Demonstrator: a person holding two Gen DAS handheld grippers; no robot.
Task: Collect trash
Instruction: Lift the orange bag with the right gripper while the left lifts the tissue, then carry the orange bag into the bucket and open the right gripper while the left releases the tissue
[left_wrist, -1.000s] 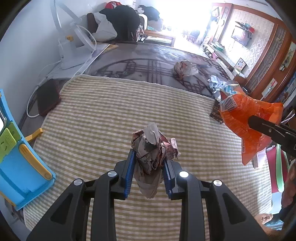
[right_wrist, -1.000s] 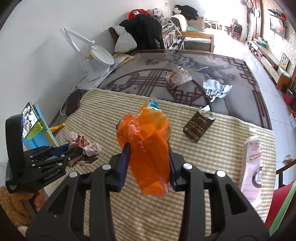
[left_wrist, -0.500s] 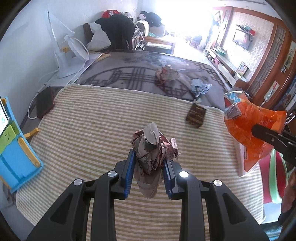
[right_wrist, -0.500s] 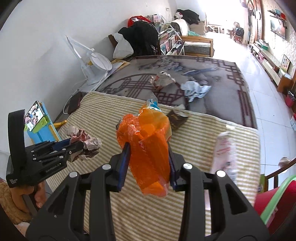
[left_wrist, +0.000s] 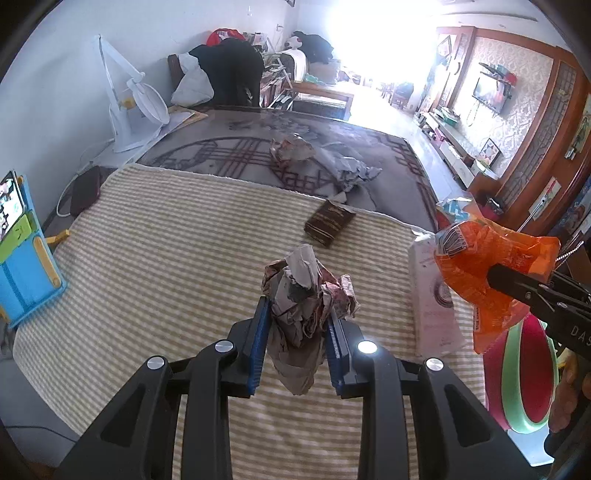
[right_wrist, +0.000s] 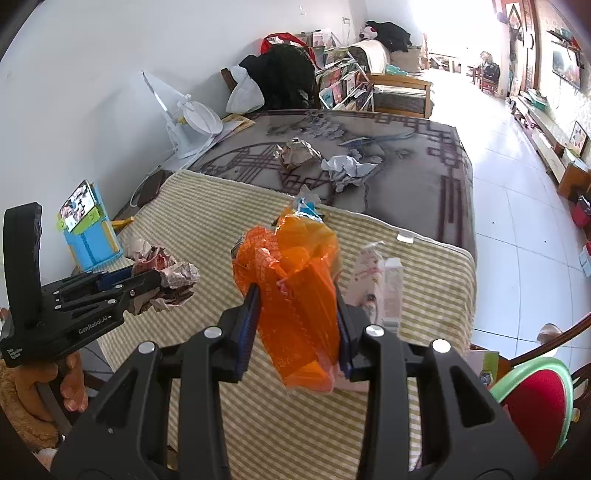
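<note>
Your left gripper (left_wrist: 295, 328): matt black plastic, blue ribbed pads, shiny metal screws, clamping crumpled paper wad (left_wrist: 306, 291), printed and creased. Your right gripper (right_wrist: 295, 325): same finish, pinching orange wrapper (right_wrist: 295, 280), glossy translucent film. Below you: striped mat (left_wrist: 166, 258), coarse woven cloth; brown packet (left_wrist: 328, 223), dull card

Packet (left_wrist: 330, 224) on mat (left_wrist: 166, 240)

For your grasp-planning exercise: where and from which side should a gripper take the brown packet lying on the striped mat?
Grip the brown packet across its two long edges, probably coming from above: it lies flat on the striped mat, so its sides offer little height, and its narrow width suits the jaws.
</note>
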